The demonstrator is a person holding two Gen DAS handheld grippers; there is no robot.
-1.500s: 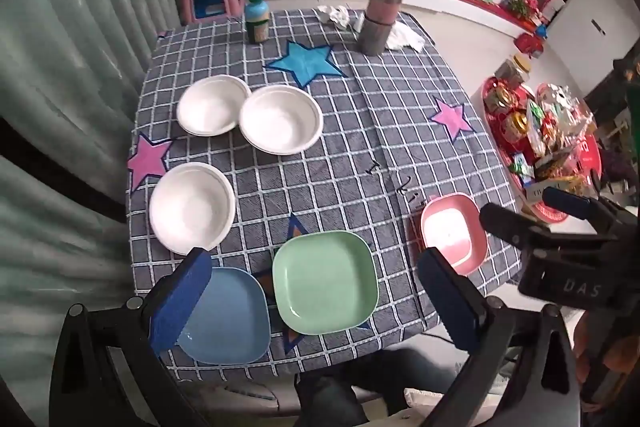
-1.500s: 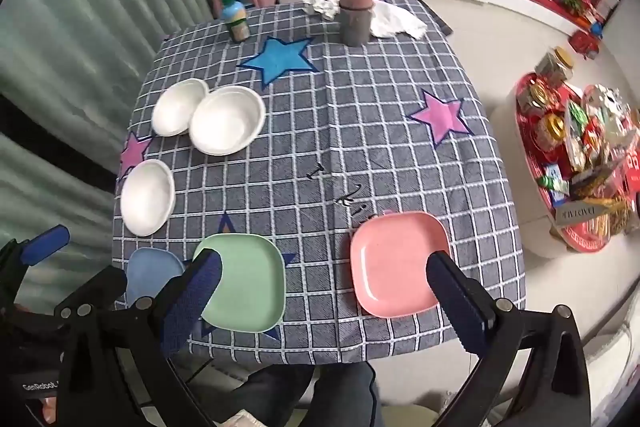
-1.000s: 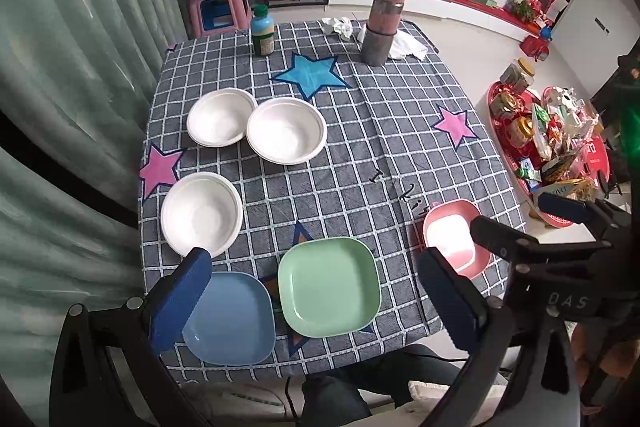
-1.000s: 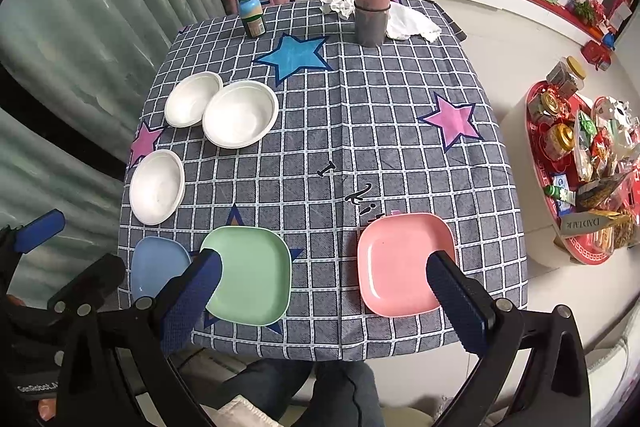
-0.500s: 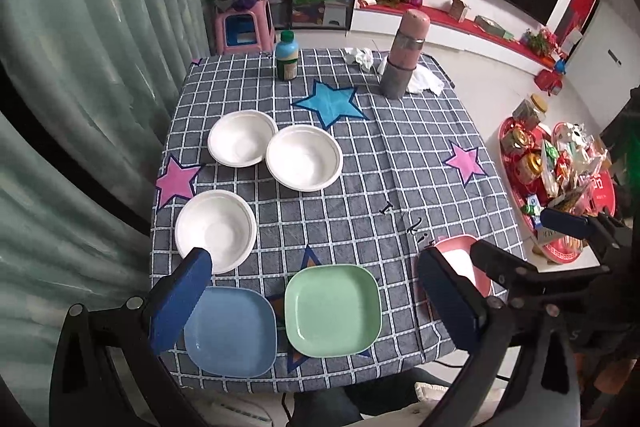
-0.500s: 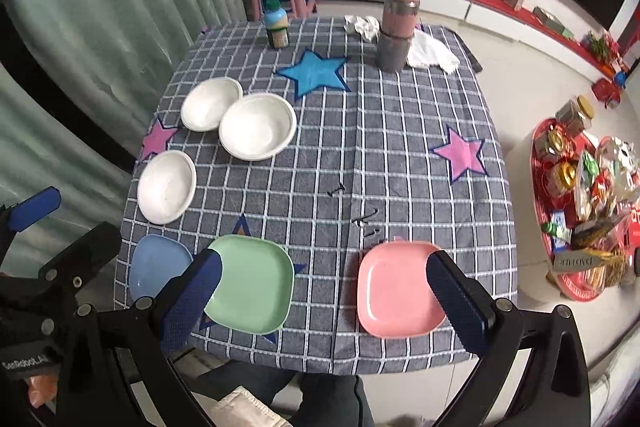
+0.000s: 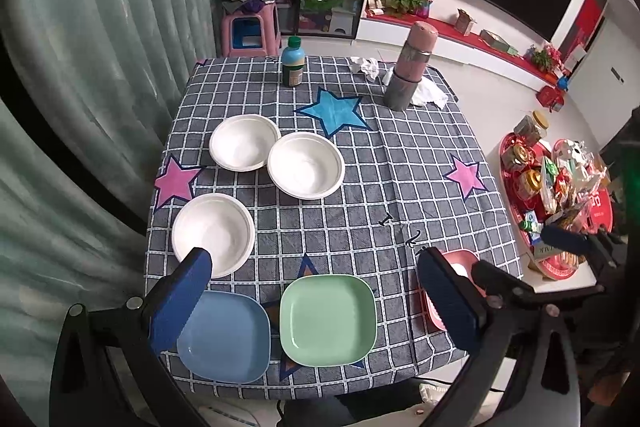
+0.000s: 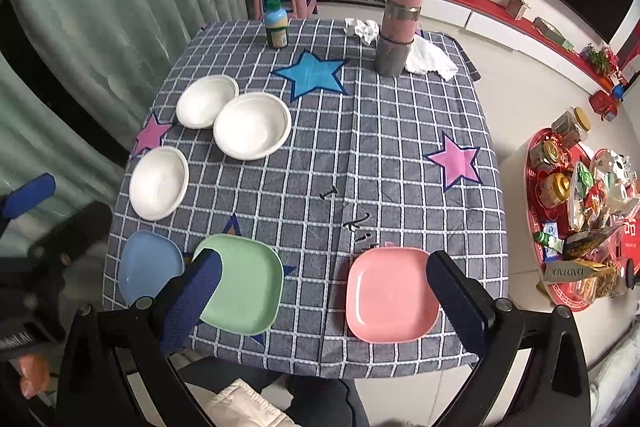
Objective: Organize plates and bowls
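Observation:
Three white bowls sit on the left of the checked table: a far bowl (image 7: pixel 244 142), a middle bowl (image 7: pixel 306 164) touching it, and a near bowl (image 7: pixel 213 234). Along the near edge lie a blue plate (image 7: pixel 226 337), a green plate (image 7: pixel 328 319) and a pink plate (image 8: pixel 390 293). My left gripper (image 7: pixel 316 301) is open and empty, high above the blue and green plates. My right gripper (image 8: pixel 324 297) is open and empty, high above the green and pink plates. In the left wrist view the pink plate (image 7: pixel 464 261) is mostly hidden behind a finger.
A small green-capped bottle (image 7: pixel 293 62), a tall pink and grey flask (image 7: pixel 409 67) and crumpled white cloths (image 8: pixel 430 59) stand at the table's far edge. A red tray of jars and snacks (image 8: pixel 580 223) sits on a stand to the right. Curtains hang on the left.
Both grippers have risen and drawn back from the table, so more of the room shows. The plates and bowls have not moved. Both grippers stay open.

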